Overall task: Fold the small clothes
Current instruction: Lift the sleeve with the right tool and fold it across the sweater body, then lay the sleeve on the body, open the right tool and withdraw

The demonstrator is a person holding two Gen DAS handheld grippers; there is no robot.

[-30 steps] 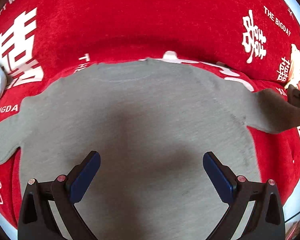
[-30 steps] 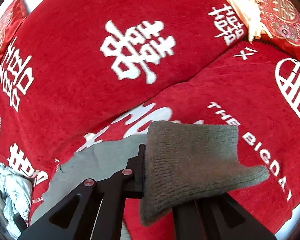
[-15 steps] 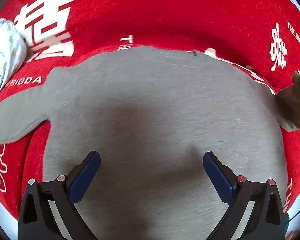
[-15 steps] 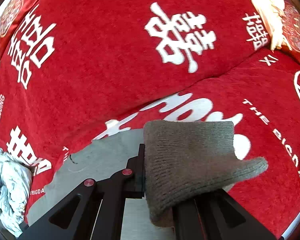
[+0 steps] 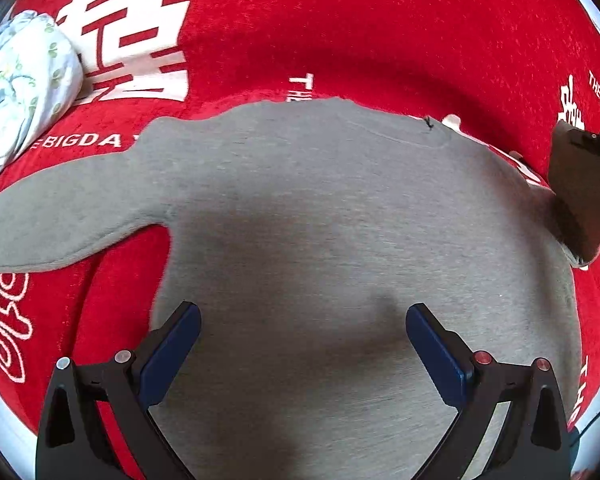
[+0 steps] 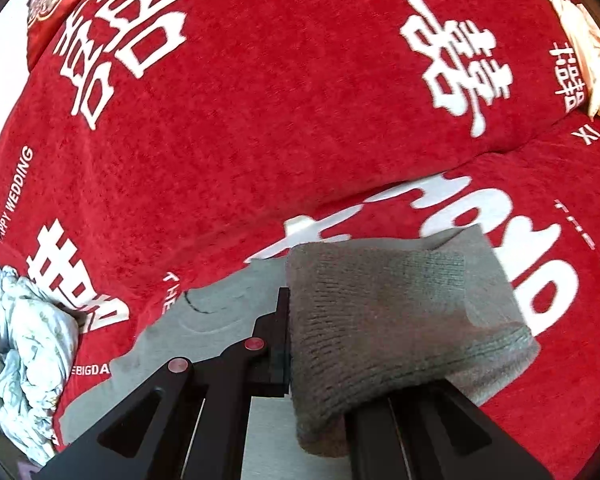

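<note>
A small grey sweater (image 5: 320, 216) lies flat on a red blanket, neck toward the far side, its left sleeve (image 5: 60, 216) stretched out to the left. My left gripper (image 5: 302, 332) is open and empty, hovering over the lower body of the sweater. My right gripper (image 6: 320, 344) is shut on the ribbed cuff (image 6: 400, 320) of the right sleeve and holds it lifted above the blanket; in the left wrist view the raised cuff (image 5: 580, 200) hangs at the right edge. The sweater's neckline (image 6: 212, 304) shows behind the right gripper.
The red blanket (image 5: 340, 32) with white lettering covers the whole surface and rises in a fold behind the sweater. A crumpled white floral cloth (image 5: 20, 88) lies at the far left, also in the right wrist view (image 6: 28, 360). A cream fringed item (image 6: 584, 52) sits far right.
My right gripper has carried the sleeve cuff leftward, inward over the sweater. My left gripper has shifted left over the sweater body, still open.
</note>
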